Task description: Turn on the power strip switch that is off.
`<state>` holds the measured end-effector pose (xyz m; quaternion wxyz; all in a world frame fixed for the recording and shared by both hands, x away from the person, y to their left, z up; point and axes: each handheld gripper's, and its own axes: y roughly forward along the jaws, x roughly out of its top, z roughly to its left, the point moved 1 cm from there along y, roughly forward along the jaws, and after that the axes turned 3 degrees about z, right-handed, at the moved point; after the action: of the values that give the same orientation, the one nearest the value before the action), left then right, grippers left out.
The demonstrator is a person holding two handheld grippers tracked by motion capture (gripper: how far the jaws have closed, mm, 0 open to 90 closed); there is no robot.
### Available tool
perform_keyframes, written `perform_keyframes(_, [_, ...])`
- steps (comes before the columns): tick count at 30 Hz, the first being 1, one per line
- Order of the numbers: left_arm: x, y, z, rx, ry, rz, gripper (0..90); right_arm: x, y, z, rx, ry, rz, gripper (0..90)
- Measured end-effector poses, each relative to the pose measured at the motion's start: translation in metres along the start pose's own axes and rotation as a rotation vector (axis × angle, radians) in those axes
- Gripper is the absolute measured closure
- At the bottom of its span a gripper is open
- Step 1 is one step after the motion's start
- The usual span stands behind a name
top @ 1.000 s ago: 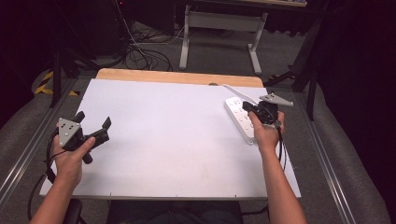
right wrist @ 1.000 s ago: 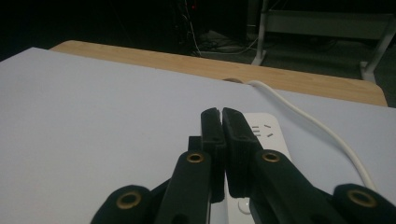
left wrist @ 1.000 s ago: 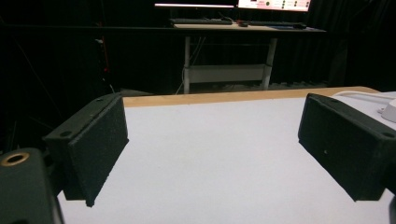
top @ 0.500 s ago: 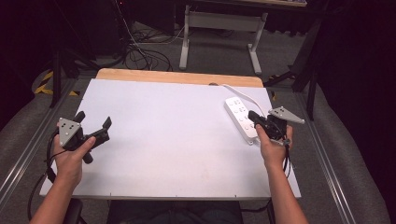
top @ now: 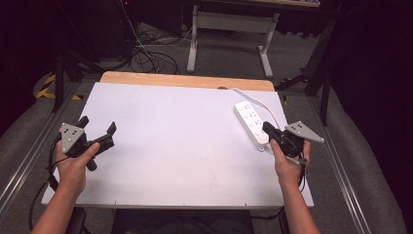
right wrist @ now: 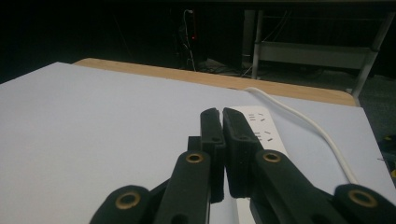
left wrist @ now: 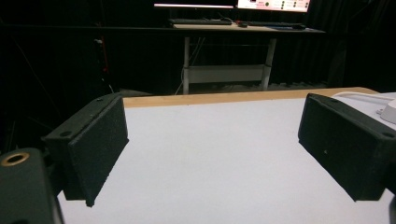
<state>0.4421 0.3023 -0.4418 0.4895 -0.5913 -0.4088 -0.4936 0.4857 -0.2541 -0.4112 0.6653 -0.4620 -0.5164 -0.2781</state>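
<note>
A white power strip (top: 250,120) lies at the right of the white table top (top: 185,141), and its white cable (top: 253,99) runs toward the far edge. My right gripper (top: 268,128) is shut with nothing between its jaws, its tips over the strip's near end. From the right gripper view, the closed jaws (right wrist: 220,115) point along the power strip (right wrist: 264,127) and cable (right wrist: 308,123). My left gripper (top: 97,125) is held low over the table's left side, open wide and empty. Its pads (left wrist: 95,149) frame bare table, with a corner of the power strip (left wrist: 389,111) at far right.
A wooden strip (top: 185,80) borders the table's far edge. Beyond it are a desk frame (top: 229,24) and loose cables (top: 146,58) on the floor. Metal rails (top: 341,165) run along both sides of the table.
My right hand has drawn back toward the table's near edge and slightly right along the power strip, jaws still shut. The left hand has stayed put.
</note>
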Motion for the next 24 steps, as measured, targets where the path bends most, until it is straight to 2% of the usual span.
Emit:
perform_keyframes(6, [0.0,0.0,0.001,0.003,-0.004,-0.001,9.0,-0.005,-0.01,0.002,0.009,0.0,-0.015,88.2])
perform_keyframes(10, [0.0,0.0,0.001,0.003,-0.006,-0.001,9.0,-0.007,-0.016,0.002,0.001,-0.003,-0.029,85.1])
perform_keyframes(17, [0.0,0.0,0.002,0.004,-0.006,0.0,9.0,-0.006,-0.024,-0.001,-0.011,0.006,-0.085,80.6])
perform_keyframes(24, [0.0,0.0,0.002,0.004,-0.008,-0.001,9.0,-0.008,-0.027,-0.002,-0.027,0.013,-0.097,69.5])
